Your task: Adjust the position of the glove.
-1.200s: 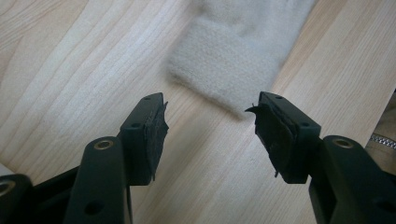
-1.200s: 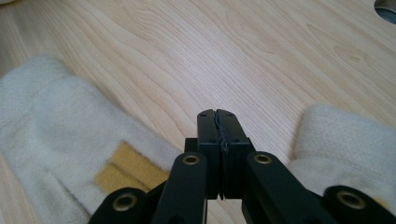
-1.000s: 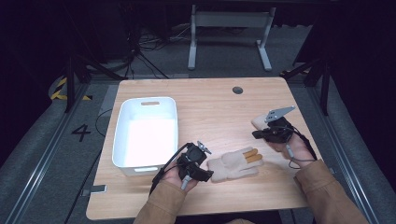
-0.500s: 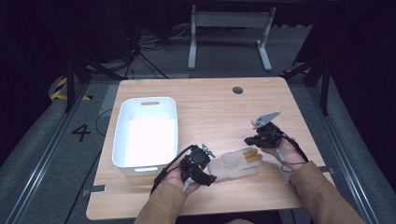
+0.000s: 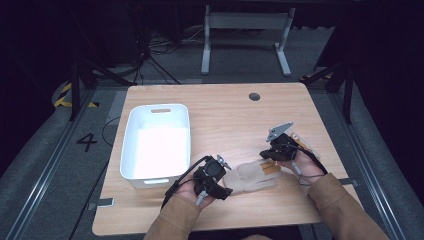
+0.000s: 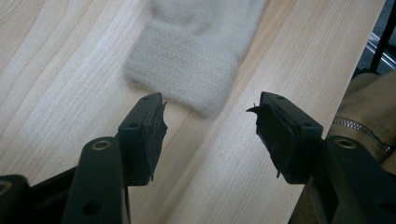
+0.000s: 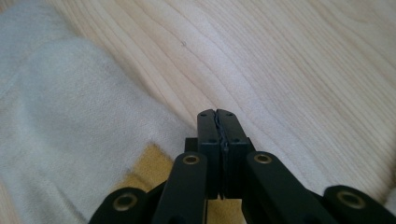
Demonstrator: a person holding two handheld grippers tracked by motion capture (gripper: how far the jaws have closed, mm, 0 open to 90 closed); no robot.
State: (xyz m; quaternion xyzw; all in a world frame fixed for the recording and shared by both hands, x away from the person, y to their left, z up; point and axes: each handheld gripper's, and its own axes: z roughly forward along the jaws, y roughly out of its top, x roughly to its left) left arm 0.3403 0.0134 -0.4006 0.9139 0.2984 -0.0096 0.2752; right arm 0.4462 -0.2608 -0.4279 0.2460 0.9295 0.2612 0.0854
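Observation:
A beige knitted glove (image 5: 251, 177) with tan fingertips (image 5: 270, 167) lies flat near the table's front edge. My left gripper (image 5: 227, 184) is at its cuff end. In the left gripper view the left gripper (image 6: 208, 123) is open, and the ribbed cuff (image 6: 187, 70) lies just ahead of the jaws, not between them. My right gripper (image 5: 268, 159) hovers over the glove's finger end. In the right gripper view the right gripper (image 7: 217, 114) is shut with nothing seen between the jaws, right over the glove (image 7: 60, 130) and a tan patch (image 7: 148, 164).
A white rectangular bin (image 5: 125, 150) stands on the left of the wooden table (image 5: 225, 120), close to my left hand. A small round cable hole (image 5: 254, 96) sits at the back of the tabletop. Dark floor and a stand's legs lie beyond.
My right gripper has moved left and toward the front, from the table's right side to the glove's fingertips. The left gripper has stayed by the cuff.

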